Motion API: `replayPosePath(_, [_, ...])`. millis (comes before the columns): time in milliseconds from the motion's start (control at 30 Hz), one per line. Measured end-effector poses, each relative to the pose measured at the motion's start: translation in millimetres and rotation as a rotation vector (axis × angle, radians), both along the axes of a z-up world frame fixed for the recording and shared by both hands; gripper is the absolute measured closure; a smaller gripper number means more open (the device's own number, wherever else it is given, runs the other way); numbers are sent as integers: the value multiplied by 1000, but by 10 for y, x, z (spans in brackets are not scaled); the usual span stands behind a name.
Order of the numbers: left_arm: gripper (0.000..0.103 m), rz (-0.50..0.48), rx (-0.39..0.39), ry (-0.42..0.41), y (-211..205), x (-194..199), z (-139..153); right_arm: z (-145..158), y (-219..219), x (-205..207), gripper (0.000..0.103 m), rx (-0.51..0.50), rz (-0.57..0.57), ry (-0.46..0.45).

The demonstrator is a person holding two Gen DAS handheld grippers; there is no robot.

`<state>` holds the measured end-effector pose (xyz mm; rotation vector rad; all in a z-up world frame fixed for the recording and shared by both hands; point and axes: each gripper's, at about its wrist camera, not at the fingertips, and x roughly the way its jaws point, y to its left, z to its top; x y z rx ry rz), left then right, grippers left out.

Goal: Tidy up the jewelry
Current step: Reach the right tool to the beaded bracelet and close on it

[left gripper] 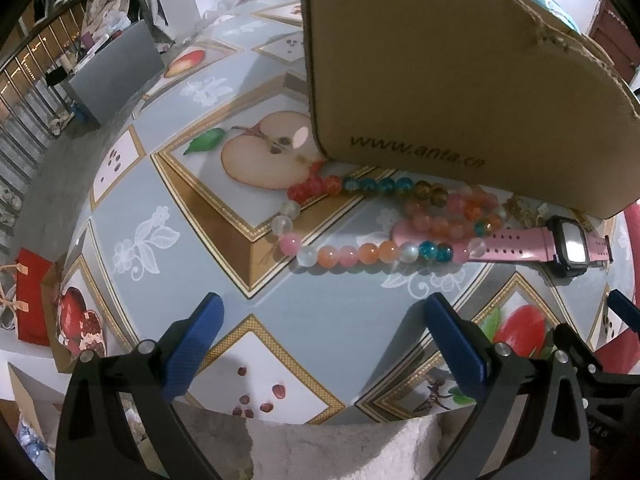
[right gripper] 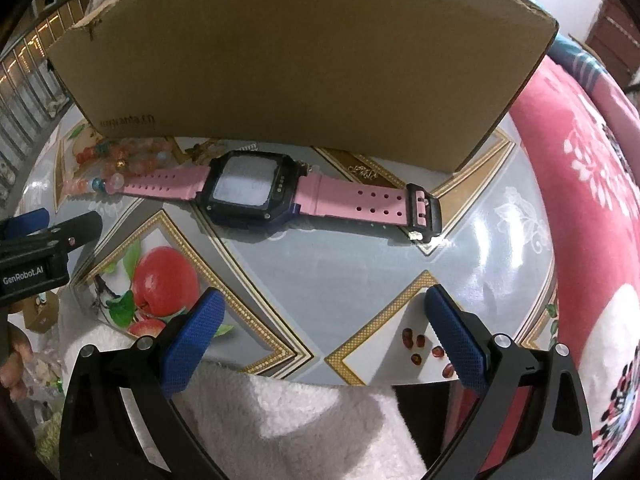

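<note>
Left wrist view: the left gripper [left gripper: 320, 344] is hovering spread and empty, a bead necklace [left gripper: 372, 220] lying ahead against a cardboard box [left gripper: 440, 80]. Right wrist view: the right gripper [right gripper: 320, 344] is gaping likewise, a pink watch [right gripper: 256, 190] lying ahead.

Bare tablecloth [right gripper: 340, 264] lies before the watch [right gripper: 256, 188]; cardboard box [right gripper: 304, 60] blocks behind.

The watch [right gripper: 256, 188] was laid on the table [right gripper: 340, 264] before the box [right gripper: 304, 60], beads [left gripper: 360, 216] to its left
</note>
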<state>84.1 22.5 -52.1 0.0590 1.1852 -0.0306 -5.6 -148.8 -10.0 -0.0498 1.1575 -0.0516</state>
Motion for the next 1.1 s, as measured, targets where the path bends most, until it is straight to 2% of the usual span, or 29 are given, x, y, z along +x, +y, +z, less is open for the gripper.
replayPosePath(133, [4,4,2,16,-27,51,-16,-1,13,13,8,-10,3,-4])
replayPosePath(300, [4,-34,7,-3,-39,55,4,11,-17,11,8,10,37,-8])
replayPosePath(467, [4,-27,6,-22,-52,46,43,92,-191,-27,8,95,60,-46])
replayPosePath(567, [4,-39,29,-62,-77,-17,105,213,-264,-105,8,138,74,-110])
replayPosePath(767, [4,-31,-4,-235,46,-226,425,536,-193,-200,8,229,143,-268])
replayPosePath(833, [5,-32,-7,-281,100,-258,506,605,-136,-182,8,264,165,-294])
replayPosePath(967, [9,-44,-44,-356,260,-300,673,695,95,-21,14,390,266,-285])
replayPosePath(1100, [17,-74,-92,-379,344,-257,701,642,279,115,26,491,320,-230])
